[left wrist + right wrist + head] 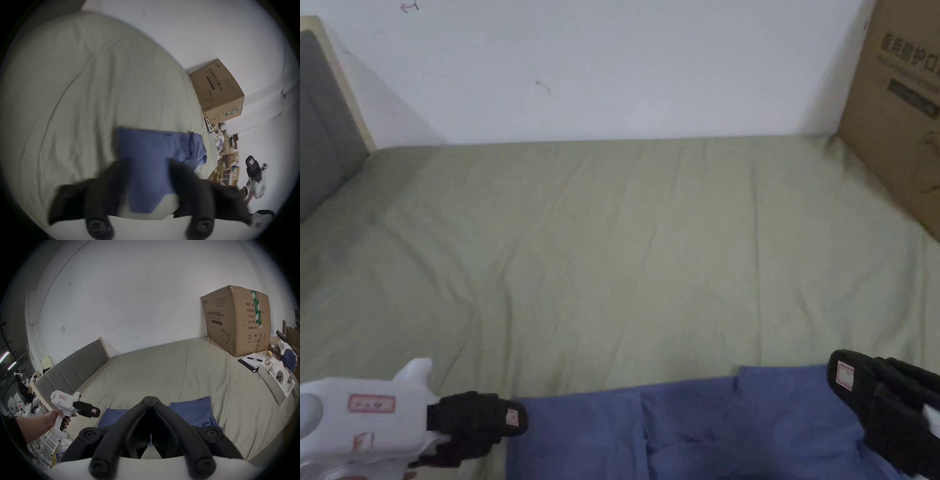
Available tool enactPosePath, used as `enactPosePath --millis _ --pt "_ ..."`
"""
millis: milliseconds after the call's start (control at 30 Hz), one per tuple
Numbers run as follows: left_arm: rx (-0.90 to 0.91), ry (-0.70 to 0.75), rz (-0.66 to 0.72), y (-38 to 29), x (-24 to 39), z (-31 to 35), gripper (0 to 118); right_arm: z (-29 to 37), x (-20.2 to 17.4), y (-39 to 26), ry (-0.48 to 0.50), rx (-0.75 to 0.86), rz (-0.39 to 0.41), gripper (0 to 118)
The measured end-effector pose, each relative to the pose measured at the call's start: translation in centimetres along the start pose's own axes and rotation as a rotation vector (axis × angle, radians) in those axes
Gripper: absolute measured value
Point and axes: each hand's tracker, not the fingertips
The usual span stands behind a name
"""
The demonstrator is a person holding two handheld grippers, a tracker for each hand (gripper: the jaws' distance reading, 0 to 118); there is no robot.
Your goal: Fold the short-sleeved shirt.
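Observation:
A blue short-sleeved shirt (706, 425) lies folded on the near edge of the green bed sheet (625, 250). It also appears in the left gripper view as the shirt (146, 146) and in the right gripper view (191, 412). My left gripper (515, 420) hovers at the shirt's left edge. Its jaws stand apart in its own blurred view (149, 162), with nothing pinched. A hand holds it in the right gripper view (97, 413). My right gripper (840, 375) is above the shirt's right side. Its jaws (151, 397) meet at the tips with nothing between them.
A big cardboard box (900, 125) stands on the bed's far right corner by the white wall. A grey headboard (325, 112) runs along the left. A notebook with a pen (250, 361) and a white box (276, 382) lie on the bed's right edge.

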Motion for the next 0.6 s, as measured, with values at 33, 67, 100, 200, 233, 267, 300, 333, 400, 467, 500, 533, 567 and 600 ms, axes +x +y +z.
enactPosePath --millis 33,67,100,200,233,267,300,333,400,467,500,533,567,600 --pt "-0.014 -0.012 0.032 -0.3 -1.4 -0.4 109 -0.2 -0.2 0.0 0.004 -0.006 0.003 0" --pt "-0.029 -0.073 0.066 -0.7 -2.7 -0.6 117 -0.3 -0.5 0.1 0.007 -0.006 0.003 0" --pt "-0.006 -0.153 0.104 -0.9 -2.6 -0.9 116 -0.4 -0.6 0.2 0.010 -0.006 0.003 0" --pt "-0.025 -0.352 0.213 -1.6 -2.3 -3.0 118 -1.1 -1.3 0.6 0.003 -0.018 0.035 0" --pt "-0.023 -0.420 0.234 -1.6 -3.5 -4.1 118 -1.2 -1.5 0.7 -0.002 -0.023 0.045 0" --pt "-0.030 -0.508 0.250 -1.5 -3.4 -5.2 118 -1.4 -1.7 0.8 -0.001 -0.029 0.050 0" --pt "-0.046 -0.559 0.279 -1.4 -2.6 -6.4 118 -1.5 -1.8 0.9 0.000 -0.034 0.050 0" --pt "-0.076 -0.580 0.300 -1.5 -1.8 -7.6 118 -1.6 -1.8 0.9 0.001 -0.038 0.047 0" --pt "-0.100 -0.526 0.231 -0.9 -1.6 -9.3 118 -1.7 -1.9 1.0 0.002 -0.045 0.042 0" --pt "-0.098 -0.446 0.145 -0.8 0.0 -9.7 118 -1.7 -2.0 1.1 -0.001 -0.049 0.046 0" --pt "-0.087 -0.390 0.102 -0.5 -0.9 -9.7 114 -1.5 -2.0 1.1 -0.003 -0.047 0.050 0" --pt "-0.072 -0.378 0.077 -0.4 -0.7 -9.6 80 -1.4 -2.0 1.2 -0.001 -0.045 0.052 0" --pt "-0.058 -0.330 0.064 -0.3 -0.7 -9.4 18 -1.3 -1.9 1.2 -0.003 -0.041 0.051 0" --pt "-0.038 -0.220 0.064 -0.1 -0.7 -9.4 9 -1.1 -1.7 1.3 -0.009 -0.035 0.048 0"
